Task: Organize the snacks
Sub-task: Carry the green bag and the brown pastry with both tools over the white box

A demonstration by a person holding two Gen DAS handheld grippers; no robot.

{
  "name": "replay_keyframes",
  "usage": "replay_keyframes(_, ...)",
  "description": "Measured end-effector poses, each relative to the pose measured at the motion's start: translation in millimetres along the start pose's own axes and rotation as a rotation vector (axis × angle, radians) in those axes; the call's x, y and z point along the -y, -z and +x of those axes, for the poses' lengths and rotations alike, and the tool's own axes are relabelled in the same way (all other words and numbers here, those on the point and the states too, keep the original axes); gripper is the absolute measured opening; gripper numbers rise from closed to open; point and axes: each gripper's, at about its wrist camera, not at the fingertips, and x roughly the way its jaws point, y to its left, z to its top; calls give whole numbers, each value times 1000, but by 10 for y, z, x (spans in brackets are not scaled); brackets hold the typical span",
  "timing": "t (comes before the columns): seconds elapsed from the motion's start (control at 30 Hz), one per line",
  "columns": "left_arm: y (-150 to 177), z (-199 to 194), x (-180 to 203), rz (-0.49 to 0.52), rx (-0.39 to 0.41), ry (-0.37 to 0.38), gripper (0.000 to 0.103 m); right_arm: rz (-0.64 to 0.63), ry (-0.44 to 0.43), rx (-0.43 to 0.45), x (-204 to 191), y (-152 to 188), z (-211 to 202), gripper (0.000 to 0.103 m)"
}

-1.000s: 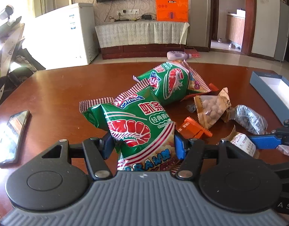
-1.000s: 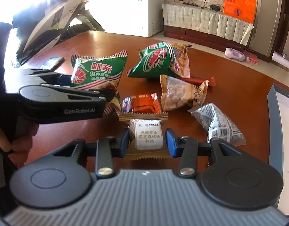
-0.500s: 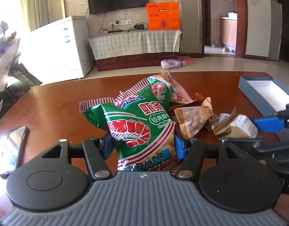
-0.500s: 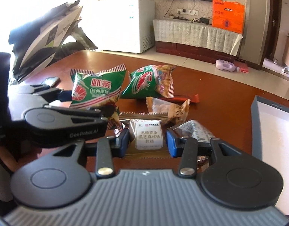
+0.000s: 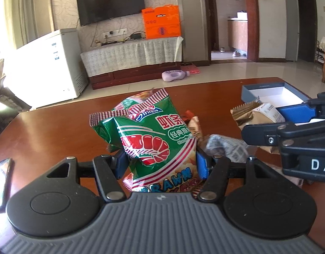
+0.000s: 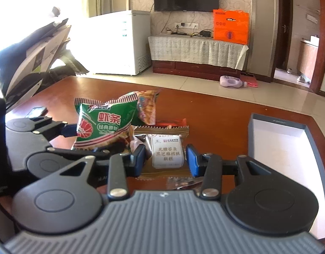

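My left gripper (image 5: 161,164) is shut on a green prawn cracker bag (image 5: 154,139) and holds it above the brown table (image 5: 56,131). The bag also shows in the right wrist view (image 6: 103,124). My right gripper (image 6: 165,158) is shut on a small brown snack packet with a white label (image 6: 165,153), lifted off the table; it shows at the right of the left wrist view (image 5: 257,112). A second green bag (image 6: 147,105) and other small packets (image 5: 223,148) lie behind on the table. An open blue box with a white inside (image 6: 278,139) stands at the right.
A phone (image 5: 1,180) lies at the table's left edge. Beyond the table are a white freezer (image 5: 48,63), a covered TV bench (image 5: 130,55) with an orange box (image 5: 161,24), and a purple bottle (image 5: 175,76) on the floor.
Both grippers have risen with their snacks and tilted up, so more of the room shows. The right gripper with its packet has moved closer to the blue box.
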Motion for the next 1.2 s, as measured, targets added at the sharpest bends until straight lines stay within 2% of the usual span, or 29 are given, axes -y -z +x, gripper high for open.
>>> replay_keyframes(0.97,-184,242,1081,97,35,123,68,122,126,21,780,208,-303,45)
replay_keyframes(1.2,-242,253,1357,123,64,156,68,168,148,25,1008,258,-354,45)
